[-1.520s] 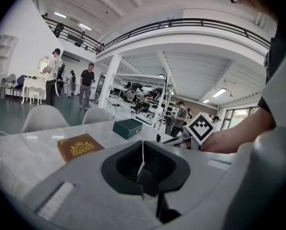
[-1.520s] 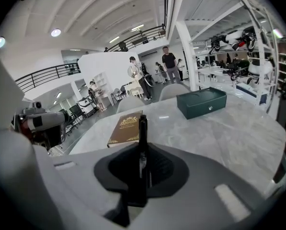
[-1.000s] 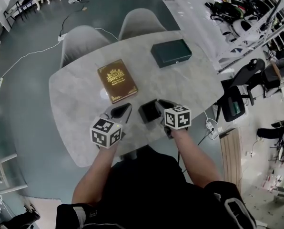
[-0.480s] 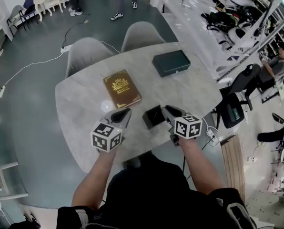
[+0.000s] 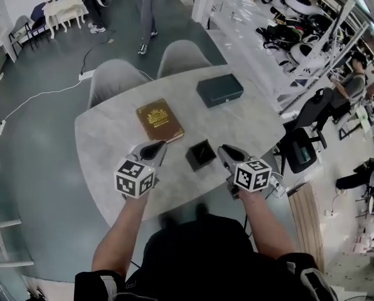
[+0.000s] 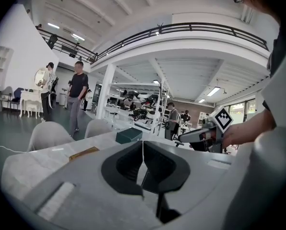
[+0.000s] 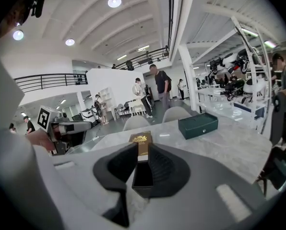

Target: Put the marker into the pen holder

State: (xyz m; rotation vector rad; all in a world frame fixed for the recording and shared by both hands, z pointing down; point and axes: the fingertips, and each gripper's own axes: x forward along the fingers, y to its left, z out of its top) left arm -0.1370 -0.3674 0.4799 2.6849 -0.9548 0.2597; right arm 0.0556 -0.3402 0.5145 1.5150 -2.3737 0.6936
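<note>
1. Head view shows the grey desk spreading under and ahead of both claws, its near edge just behind them.
2. The left claw has its pads pressed together at the tips with nothing between them. The right claw stands narrowly parted and is also empty.
3. The brown book lies just ahead of the left claw, apart from it. Seen through the right claw's gap, it sits straight beyond.
4. The green box rests well ahead of the right claw, out of the work.
5. The black pen holder stands between the two claws, nearer the right one and touching neither.
6. The marker is in neither claw and nowhere on the bare desk. A thin pale streak inside the holder may be it, but I cannot tell for sure.
7. Judged from this, the drop looks done and the step in hand is clearing off. Both claws should draw straight back toward the person and slightly up. The right claw, being closer, should move away from the holder's wall rather than across it, so the light box is not nudged or tipped.
</note>
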